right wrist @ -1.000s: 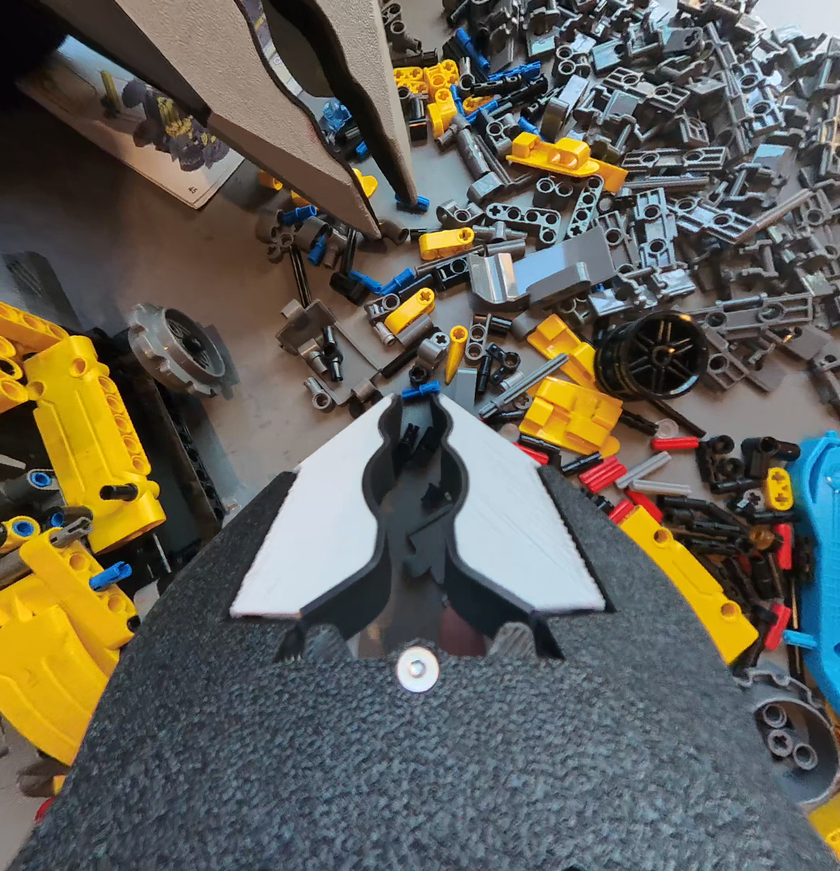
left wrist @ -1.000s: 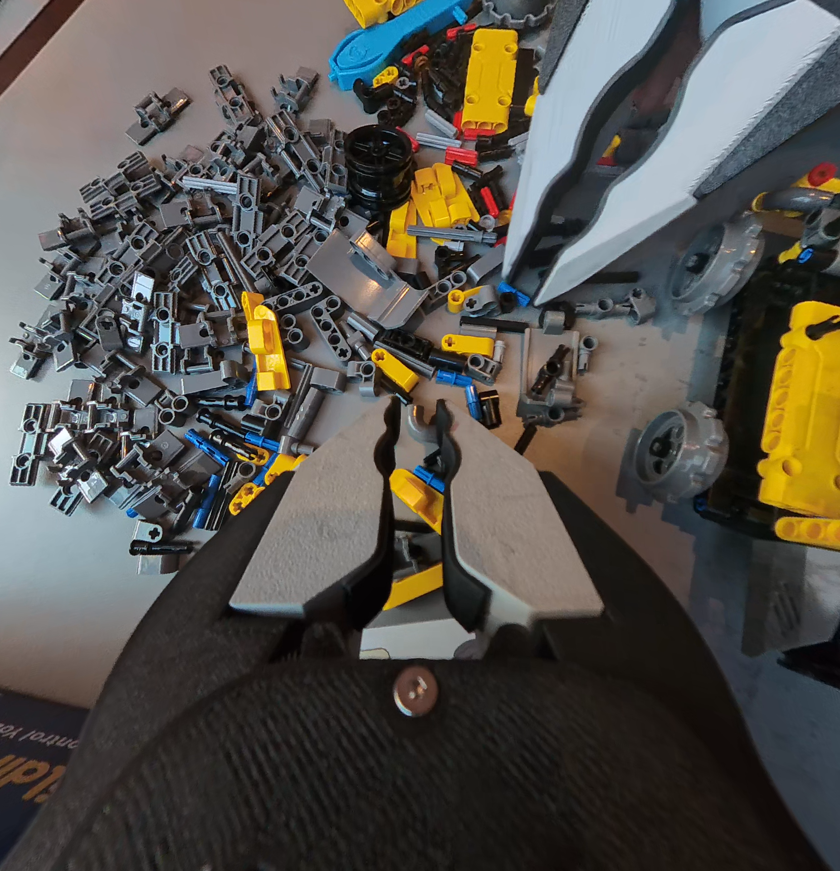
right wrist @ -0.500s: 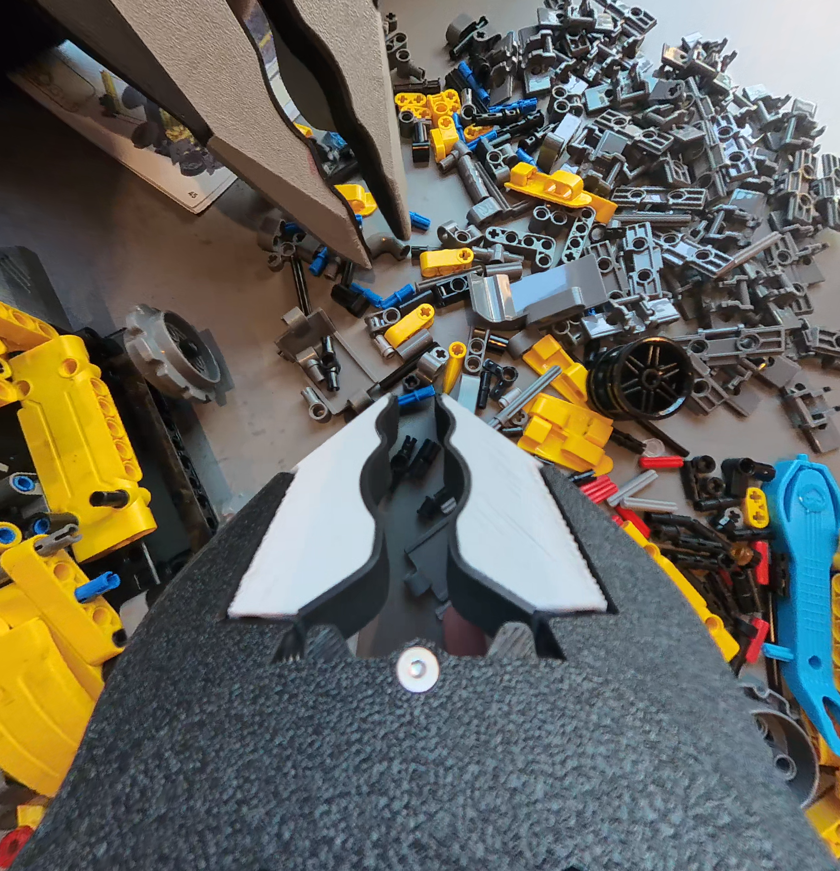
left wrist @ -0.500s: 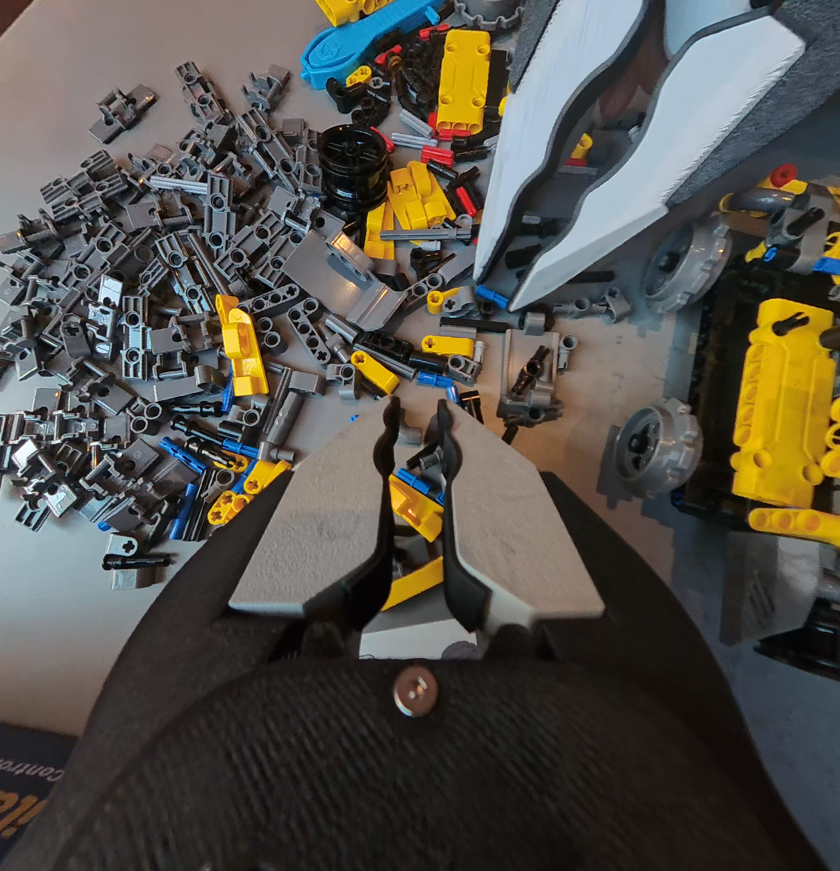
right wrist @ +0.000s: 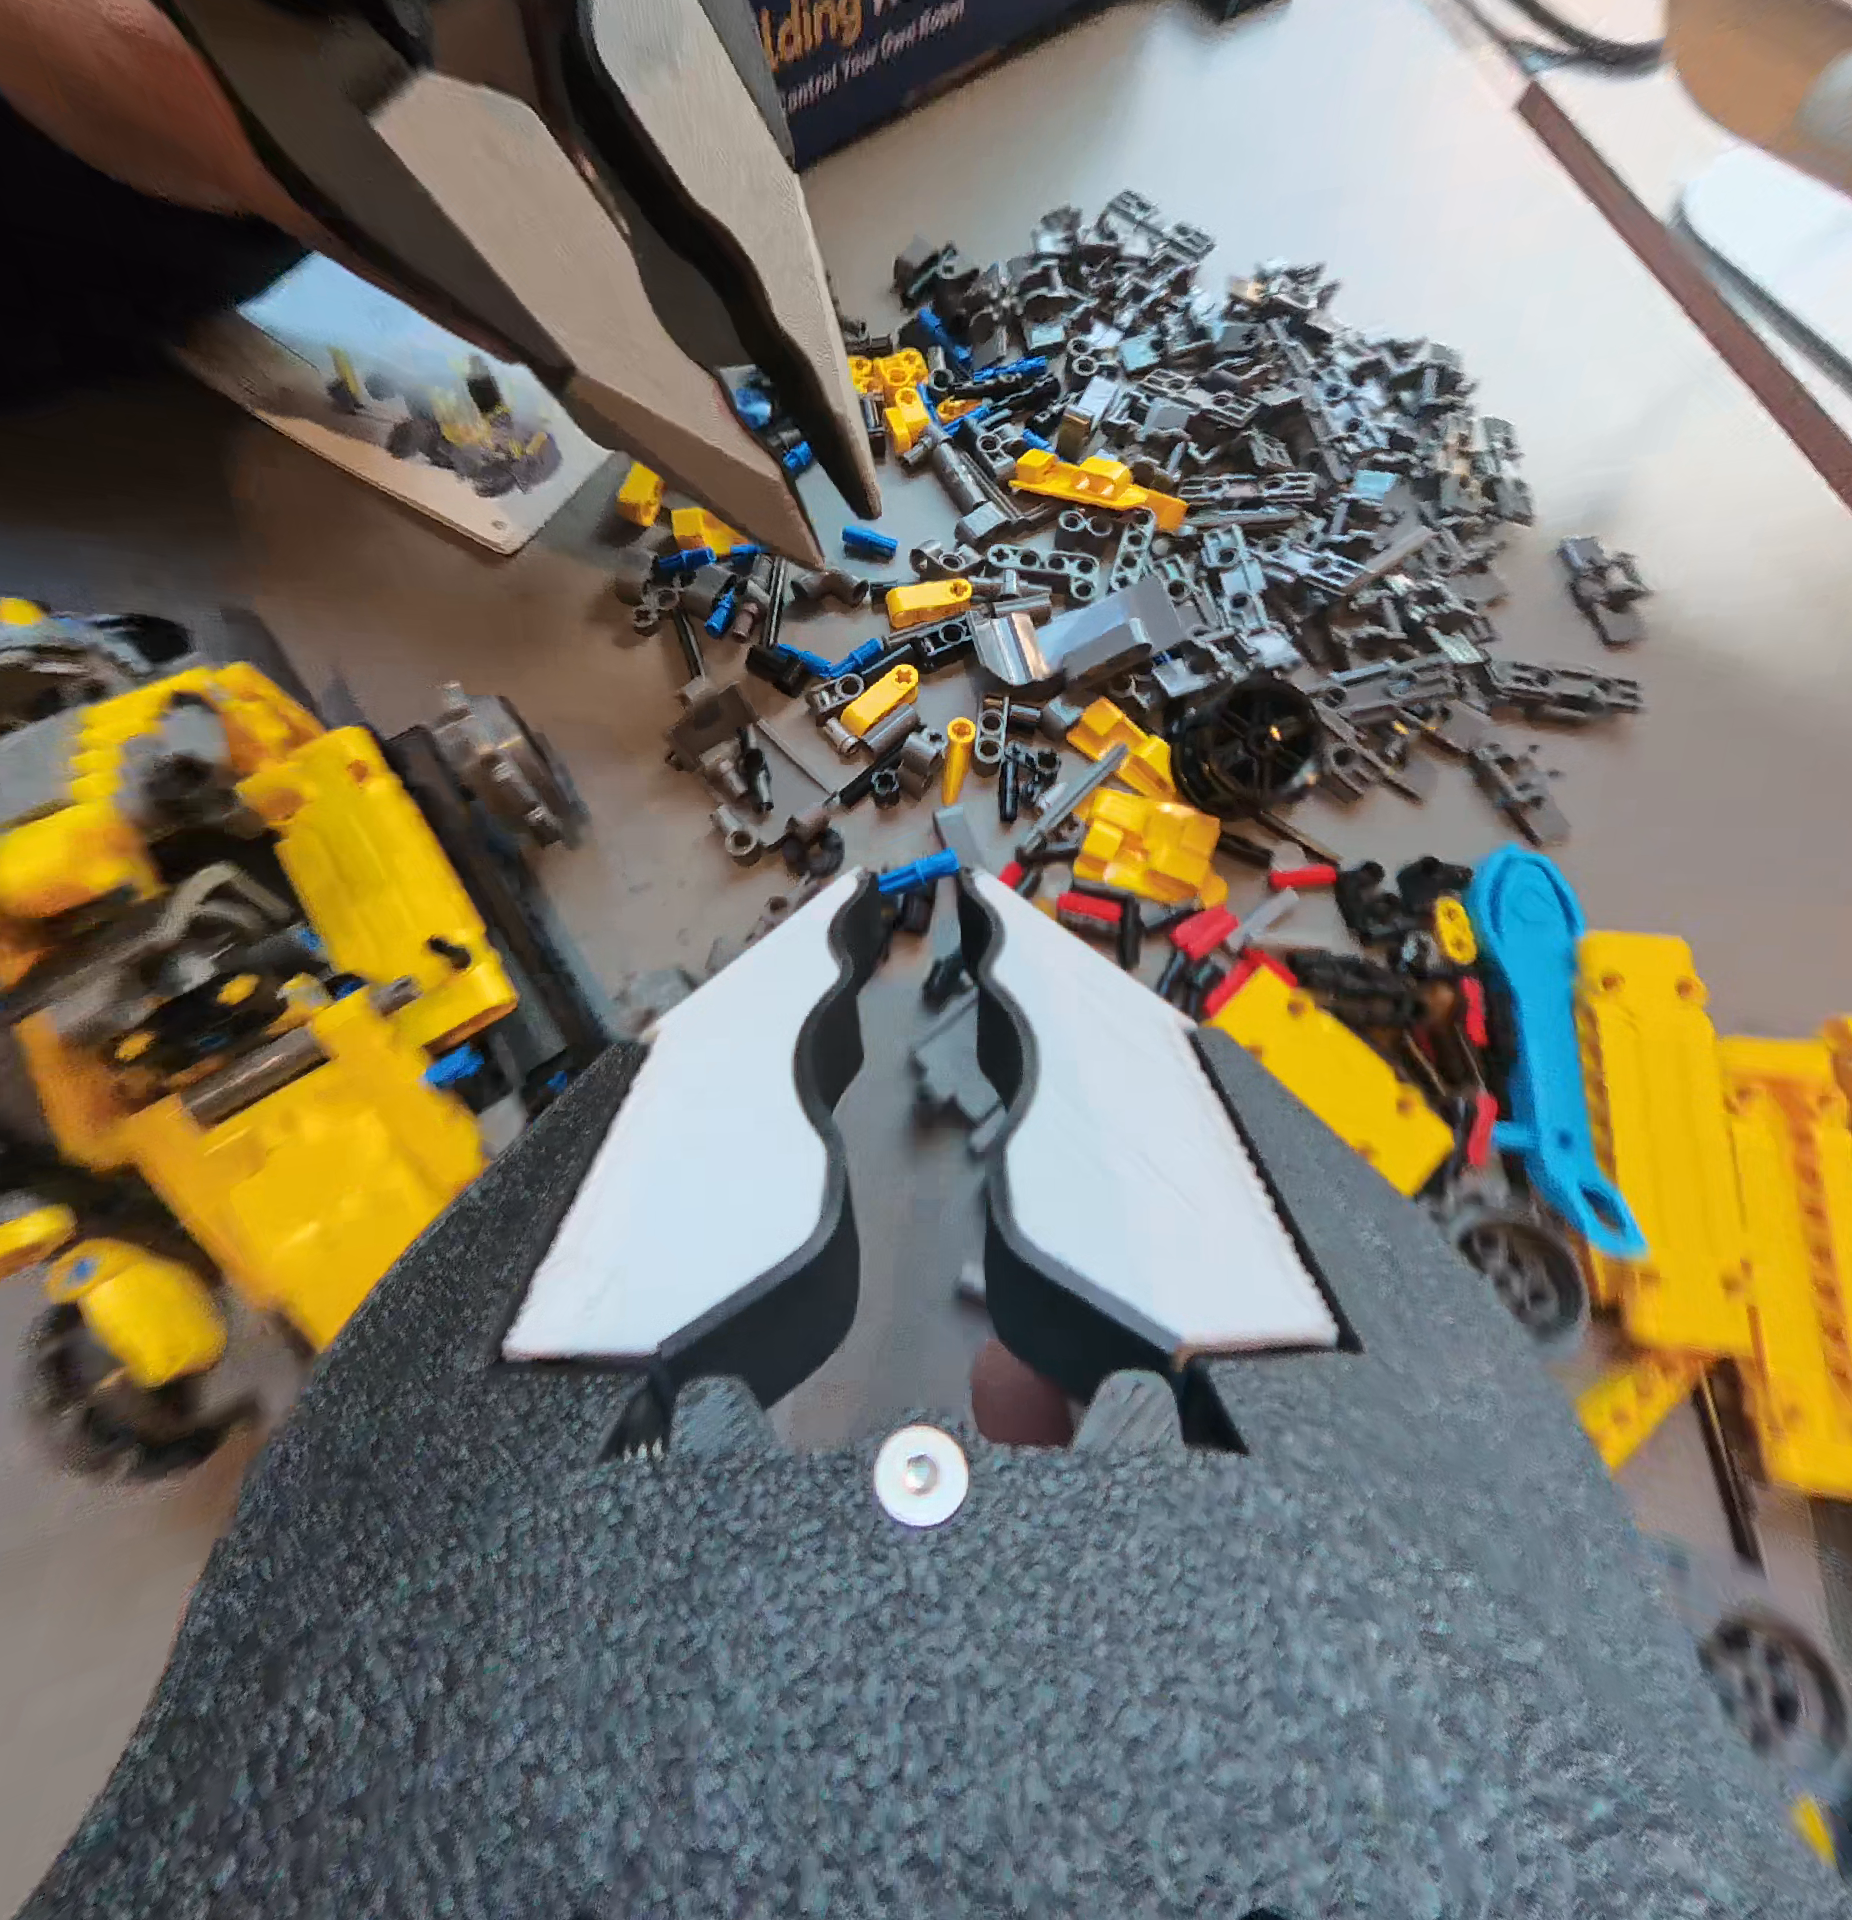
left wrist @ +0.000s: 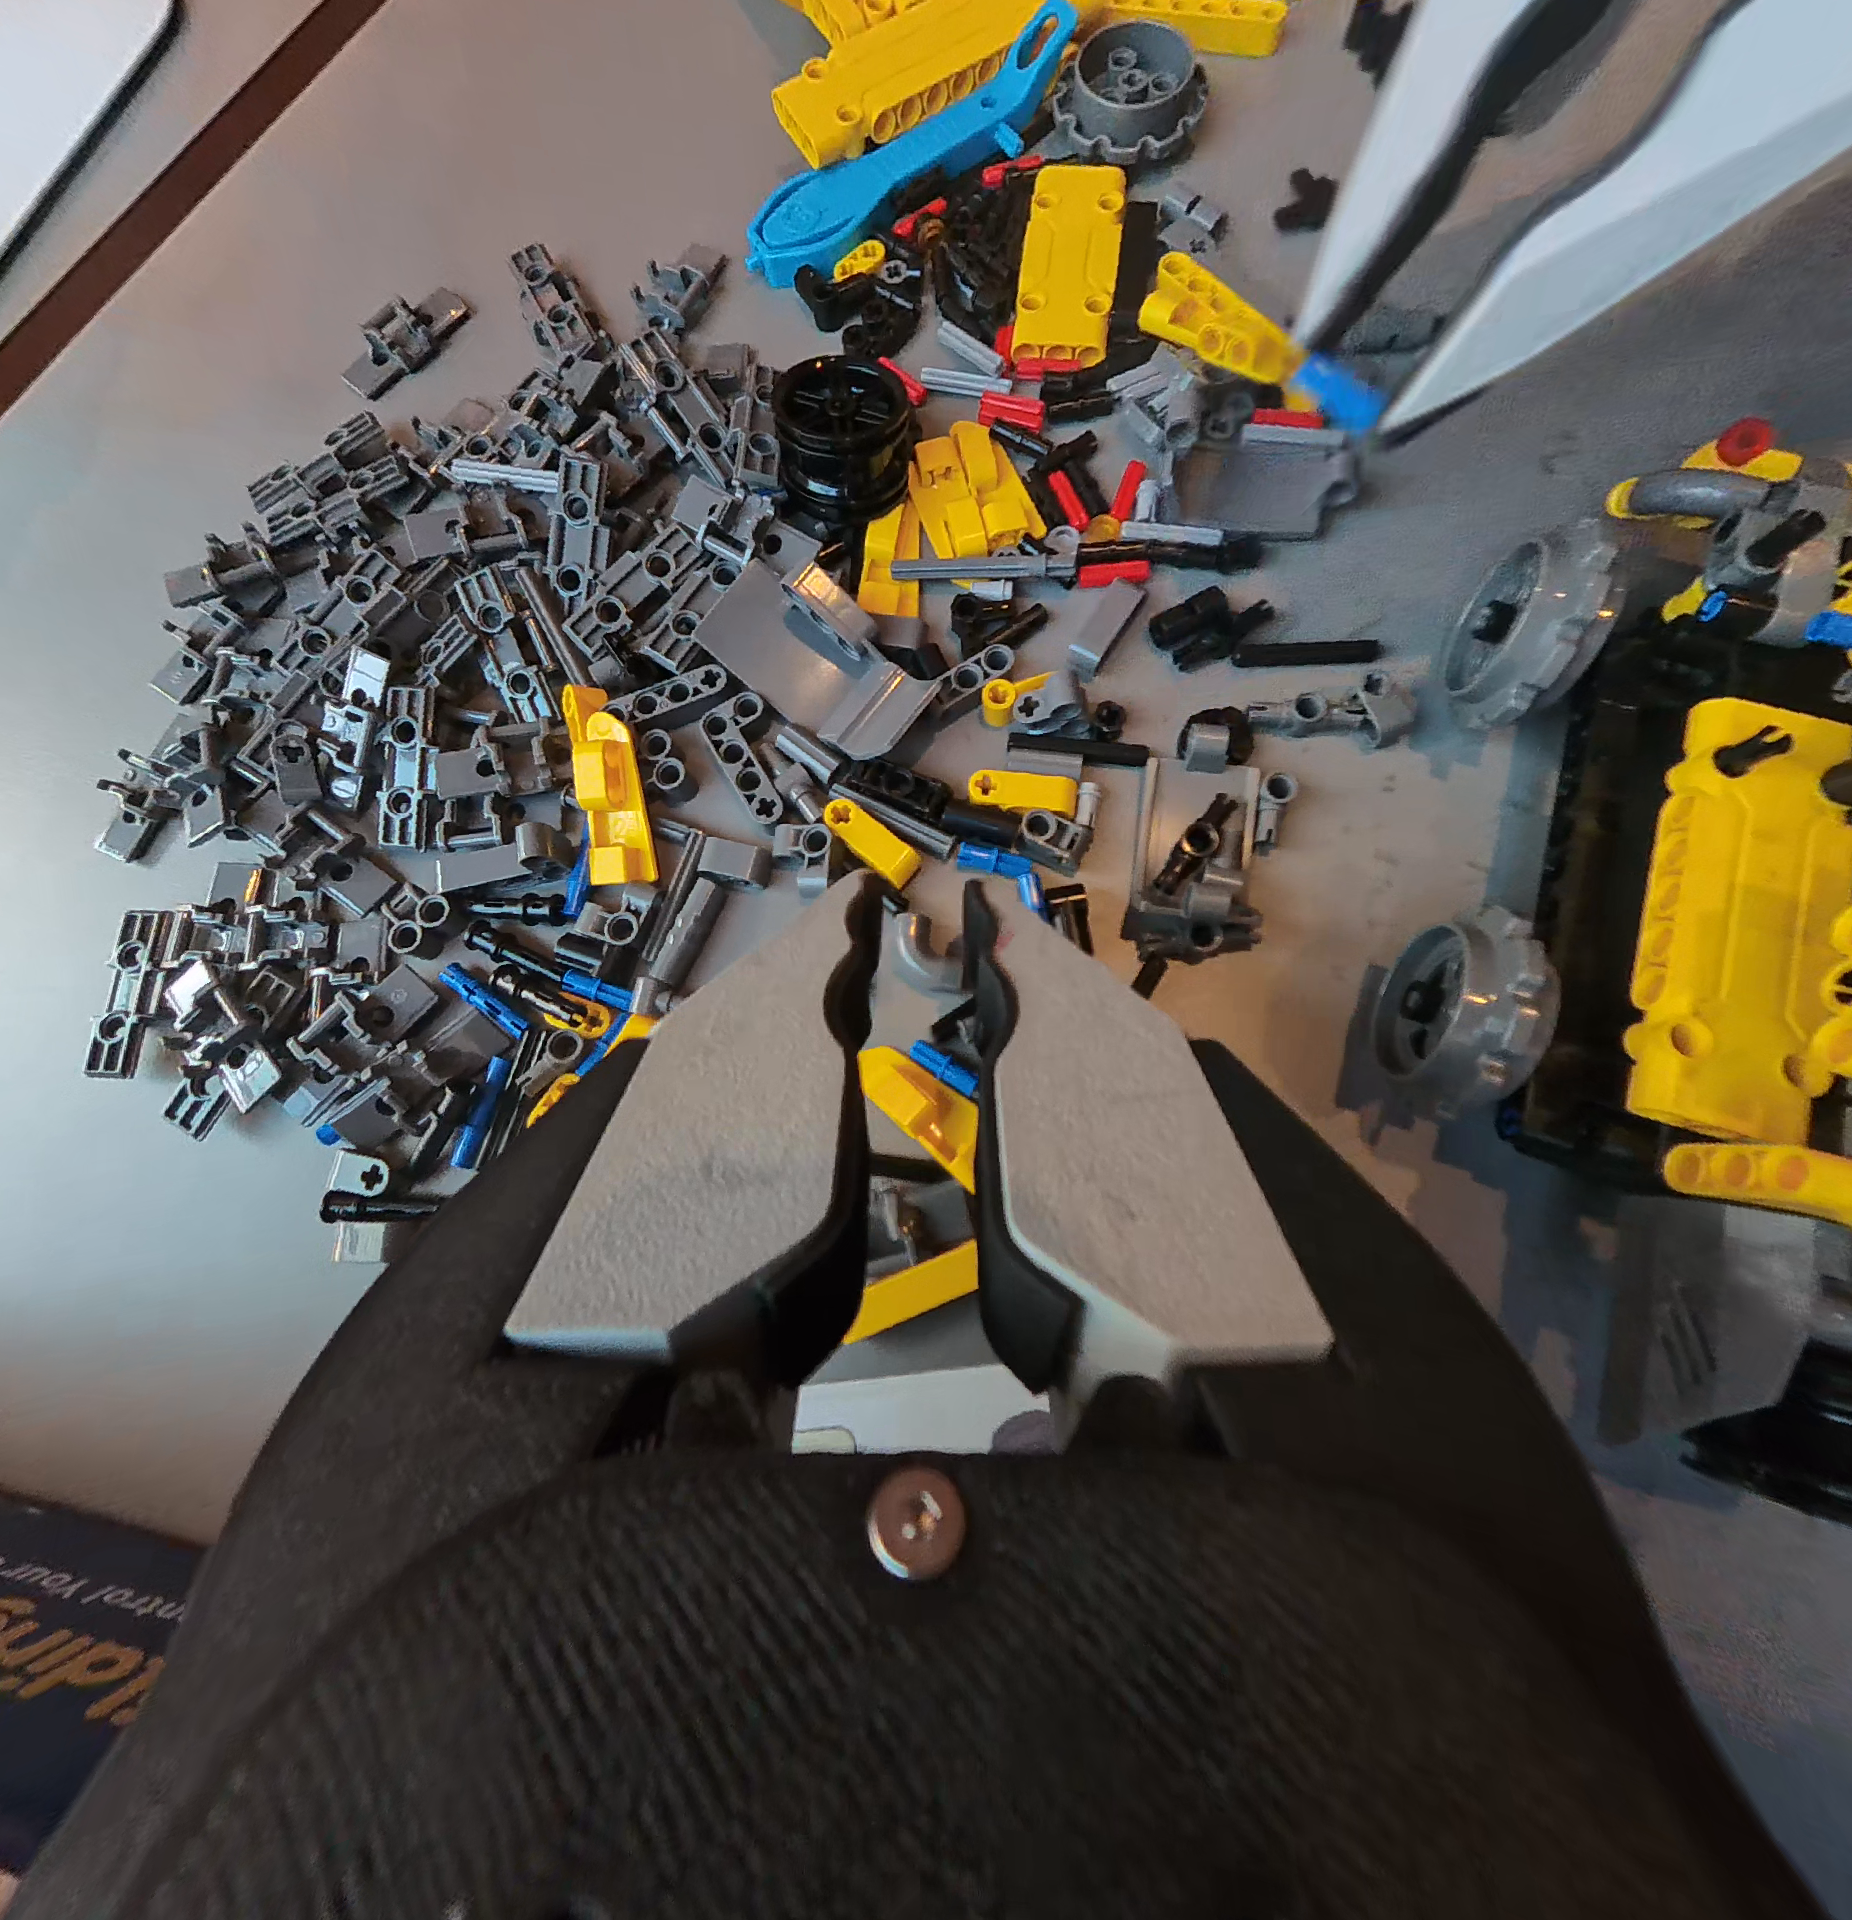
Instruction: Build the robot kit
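My right gripper [right wrist: 914,881] is shut on a small blue pin [right wrist: 917,871] held across its fingertips, above loose red, black and yellow pieces. In the left wrist view it [left wrist: 1343,400] hangs at the top right, blurred, with the blue pin [left wrist: 1335,395] at its tips. My left gripper [left wrist: 919,891] is open by a narrow gap and empty, low over a light grey curved piece [left wrist: 924,951] lying between its tips. In the right wrist view it [right wrist: 839,532] points down at the near edge of the pile, next to another blue pin [right wrist: 868,540].
A pile of dark grey pieces [left wrist: 382,727] covers the grey table. A black wheel [left wrist: 844,436], a blue tool [left wrist: 901,177] and long yellow beams lie beyond it. A half-built yellow vehicle [left wrist: 1753,914] with grey hubs [left wrist: 1452,1008] stands at the right. A booklet [right wrist: 402,416] lies under the left gripper. One gripper's finger ends stand about 11 cm off the other's.
My right gripper has risen and drawn back from the pile with the blue pin in its tips; its view is blurred. My left gripper has shifted only slightly and kept its narrow gap.
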A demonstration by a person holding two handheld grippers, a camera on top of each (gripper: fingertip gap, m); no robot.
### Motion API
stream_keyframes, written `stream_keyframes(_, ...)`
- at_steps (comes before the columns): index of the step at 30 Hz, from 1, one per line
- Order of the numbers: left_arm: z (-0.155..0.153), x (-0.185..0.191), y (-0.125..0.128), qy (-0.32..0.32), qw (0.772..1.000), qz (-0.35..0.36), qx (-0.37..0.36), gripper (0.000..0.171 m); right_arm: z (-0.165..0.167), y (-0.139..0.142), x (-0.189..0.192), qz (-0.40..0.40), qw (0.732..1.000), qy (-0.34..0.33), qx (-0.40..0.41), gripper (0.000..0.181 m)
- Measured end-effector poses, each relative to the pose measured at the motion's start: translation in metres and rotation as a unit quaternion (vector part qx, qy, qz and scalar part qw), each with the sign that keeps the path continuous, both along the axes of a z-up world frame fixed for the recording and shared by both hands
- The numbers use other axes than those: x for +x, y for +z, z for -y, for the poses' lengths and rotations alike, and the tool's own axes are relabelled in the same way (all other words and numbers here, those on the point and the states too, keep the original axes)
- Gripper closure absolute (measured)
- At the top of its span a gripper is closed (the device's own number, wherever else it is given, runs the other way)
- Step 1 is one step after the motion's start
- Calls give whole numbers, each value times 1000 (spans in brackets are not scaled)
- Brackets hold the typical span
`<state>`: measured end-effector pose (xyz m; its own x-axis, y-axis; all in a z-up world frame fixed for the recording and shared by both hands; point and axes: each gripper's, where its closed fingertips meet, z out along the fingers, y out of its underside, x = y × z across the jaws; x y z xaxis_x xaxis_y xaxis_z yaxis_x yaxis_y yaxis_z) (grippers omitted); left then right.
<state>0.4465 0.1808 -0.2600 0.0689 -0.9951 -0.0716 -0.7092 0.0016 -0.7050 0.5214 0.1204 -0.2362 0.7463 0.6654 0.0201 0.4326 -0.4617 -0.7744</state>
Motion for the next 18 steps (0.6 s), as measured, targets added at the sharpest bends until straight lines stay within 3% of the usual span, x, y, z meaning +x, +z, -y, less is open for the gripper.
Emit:
stream_keyframes(5,-1,0,8,3,1000,16,2,159,73,9,42,1,998,-51,-28,166)
stream_keyframes(10,2,1,17,0,999,24,25,160,139,-25,71,21,992,-102,-74,166)
stream_keyframes(18,-1,2,21,10,999,36,36,159,161,-47,73,52,991,-98,-80,160)
